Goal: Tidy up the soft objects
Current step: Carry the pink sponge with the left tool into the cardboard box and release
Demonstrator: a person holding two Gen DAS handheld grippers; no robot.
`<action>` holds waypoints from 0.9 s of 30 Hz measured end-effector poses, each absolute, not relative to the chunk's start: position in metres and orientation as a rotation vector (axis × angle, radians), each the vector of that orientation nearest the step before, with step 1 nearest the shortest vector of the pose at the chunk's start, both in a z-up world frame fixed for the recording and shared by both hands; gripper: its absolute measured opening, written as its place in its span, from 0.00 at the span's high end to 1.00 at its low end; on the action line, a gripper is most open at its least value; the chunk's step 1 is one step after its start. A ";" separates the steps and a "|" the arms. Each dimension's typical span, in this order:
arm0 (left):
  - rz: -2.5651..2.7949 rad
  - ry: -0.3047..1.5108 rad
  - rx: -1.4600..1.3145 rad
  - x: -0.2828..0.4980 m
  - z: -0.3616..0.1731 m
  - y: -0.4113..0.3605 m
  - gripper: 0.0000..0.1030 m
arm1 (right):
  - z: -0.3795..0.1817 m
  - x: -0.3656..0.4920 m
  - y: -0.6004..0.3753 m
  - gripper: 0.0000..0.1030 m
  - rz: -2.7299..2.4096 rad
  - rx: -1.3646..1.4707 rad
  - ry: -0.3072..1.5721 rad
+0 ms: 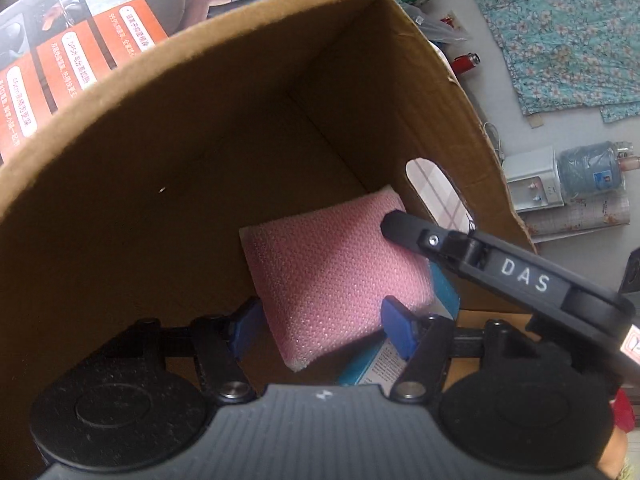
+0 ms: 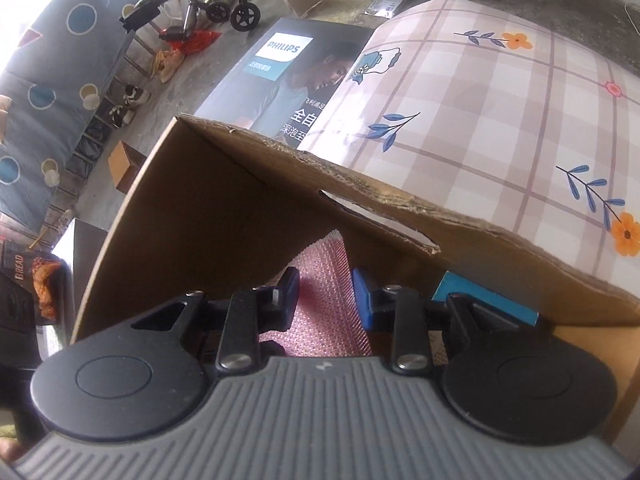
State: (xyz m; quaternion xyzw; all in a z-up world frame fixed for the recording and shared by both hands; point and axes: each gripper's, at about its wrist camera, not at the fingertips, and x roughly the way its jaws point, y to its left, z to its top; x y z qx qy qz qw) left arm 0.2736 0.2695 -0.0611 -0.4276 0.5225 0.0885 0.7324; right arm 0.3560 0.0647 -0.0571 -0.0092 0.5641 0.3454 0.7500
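Note:
A pink textured sponge [image 1: 336, 276] hangs inside an open cardboard box [image 1: 200, 120], near its right wall. My left gripper [image 1: 320, 330] is shut across the sponge's width, with a blue pad on each side edge. From the right, a black finger [image 1: 400, 222] of my right gripper lies on the sponge's far corner. In the right wrist view the sponge [image 2: 324, 280] shows edge-on between the narrow fingers of my right gripper [image 2: 324, 298], which is shut on it. A blue packet [image 1: 444, 298] lies under the sponge in the box.
The box wall has a handle cutout [image 1: 436, 196]. A printed Philips carton [image 2: 288, 64] stands behind the box. A plaid flowered tablecloth [image 2: 500, 120] covers the table. A red lighter [image 1: 464, 62], a water dispenser [image 1: 532, 180] and a teal floral cloth [image 1: 560, 32] lie beyond.

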 end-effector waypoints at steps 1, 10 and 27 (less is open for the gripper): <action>0.184 1.153 -0.933 0.275 -0.062 0.267 0.36 | -0.060 0.357 0.068 0.72 0.751 -0.038 1.225; 0.095 1.207 -0.880 0.280 -0.065 0.237 0.37 | -0.058 0.357 0.092 0.71 0.777 -0.199 1.093; 0.023 1.142 -0.841 0.252 -0.027 0.231 0.36 | 0.005 0.338 0.028 0.71 0.741 -0.055 0.950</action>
